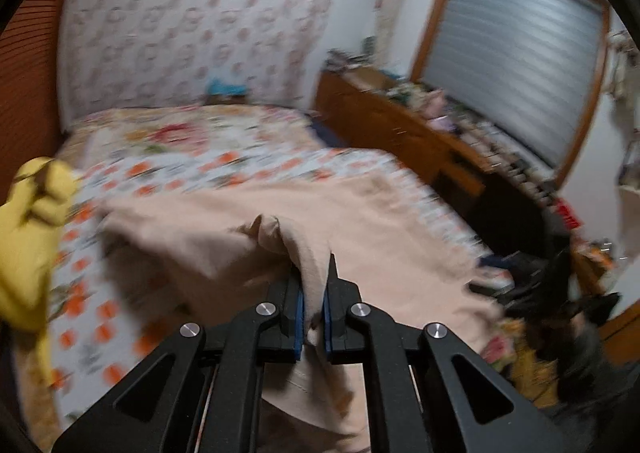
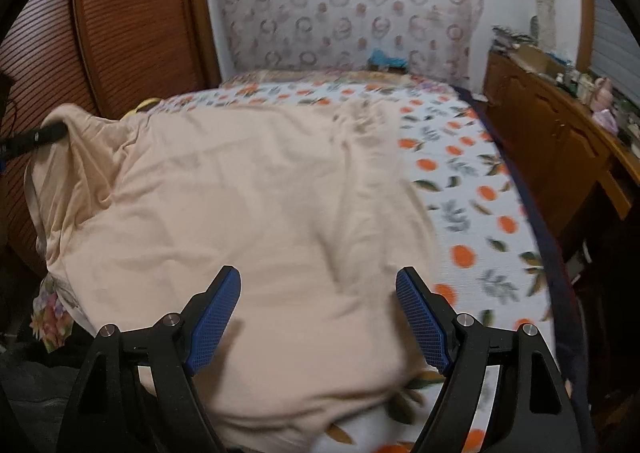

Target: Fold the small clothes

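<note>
Seemingly lifted by one edge, a single pale peach cotton garment (image 1: 224,237) was pinched between the blue pads of the left gripper (image 1: 314,293), whose jaws were closed tight on the fabric. It trailed across one bedsheet printed with oranges (image 1: 132,177); one yellow cloth (image 1: 28,237) lay at the left.

From the right wrist, the same garment (image 2: 248,189) lay spread over the sheet (image 2: 472,189). The right gripper (image 2: 318,313) hovered above it, jaws wide apart, holding nothing.
</note>
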Motion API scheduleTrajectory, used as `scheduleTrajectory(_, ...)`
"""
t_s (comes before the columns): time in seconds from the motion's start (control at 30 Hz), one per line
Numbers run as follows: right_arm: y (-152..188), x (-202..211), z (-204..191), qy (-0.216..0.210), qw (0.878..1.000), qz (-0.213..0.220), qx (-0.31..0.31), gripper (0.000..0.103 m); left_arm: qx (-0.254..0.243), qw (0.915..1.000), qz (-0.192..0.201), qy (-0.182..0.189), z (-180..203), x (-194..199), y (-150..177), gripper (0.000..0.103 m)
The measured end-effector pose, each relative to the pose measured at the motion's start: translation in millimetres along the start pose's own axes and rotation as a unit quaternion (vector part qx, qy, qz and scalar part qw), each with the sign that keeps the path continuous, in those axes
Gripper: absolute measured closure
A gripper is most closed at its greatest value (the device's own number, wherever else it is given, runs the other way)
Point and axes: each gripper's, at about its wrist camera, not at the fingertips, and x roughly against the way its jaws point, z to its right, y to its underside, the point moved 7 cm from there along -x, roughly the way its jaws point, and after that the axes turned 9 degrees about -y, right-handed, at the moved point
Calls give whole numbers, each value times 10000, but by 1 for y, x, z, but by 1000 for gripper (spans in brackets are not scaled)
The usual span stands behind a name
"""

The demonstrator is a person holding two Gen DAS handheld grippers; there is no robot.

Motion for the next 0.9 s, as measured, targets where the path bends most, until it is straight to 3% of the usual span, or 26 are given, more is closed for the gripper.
scheduleTrajectory(0.33,3,60,31,234,9977,578,-264,21,-1098,9896,217,907,141,-21,-57,95)
scheduleTrajectory(0.53,11,73,45,279,9961,689,-476,21,-1330,9848,-127,1111,187,-49,-54,94)
scheduleTrajectory(0.6,14,71,49,276,9961,653,-519,21,-1409,9834,-365,1081,189,-60,-42,89)
scheduleTrajectory(0.67,16,68,51,277,9963,598,-545,21,-1485,9829,-527,948,185,-68,-30,77)
scheduleTrajectory(0.7,17,67,51,274,9964,575,-560,21,-1502,9834,-536,868,180,-70,-27,63)
scheduleTrajectory(0.83,13,63,53,212,9962,526,-654,21,-1372,9876,-461,607,156,-65,-22,51)
scheduleTrajectory(0.9,9,64,52,212,9963,540,-634,21,-1257,9905,-374,417,140,-61,-21,36)
